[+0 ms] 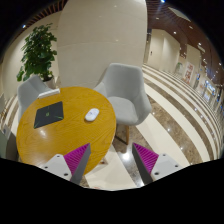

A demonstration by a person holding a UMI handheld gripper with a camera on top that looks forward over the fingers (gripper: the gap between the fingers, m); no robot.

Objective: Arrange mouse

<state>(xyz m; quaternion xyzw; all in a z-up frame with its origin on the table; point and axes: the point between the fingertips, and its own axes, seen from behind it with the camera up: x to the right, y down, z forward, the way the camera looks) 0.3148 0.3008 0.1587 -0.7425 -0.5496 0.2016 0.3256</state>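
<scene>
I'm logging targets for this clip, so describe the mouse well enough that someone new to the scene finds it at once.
Start at the round yellow wooden table that stands beyond the open gripper, with pale grey chairs around it. Two things lie on its top: a dark square mouse pad and, apart from it toward the nearer chair, the mouse. The mouse is the small white oval one, resting on bare wood.

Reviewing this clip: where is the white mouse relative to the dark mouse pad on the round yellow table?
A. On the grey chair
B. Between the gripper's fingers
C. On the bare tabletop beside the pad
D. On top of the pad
C. The white mouse lies on the bare yellow table beside the dark mouse pad, apart from it and well beyond the open hand-held gripper.
</scene>
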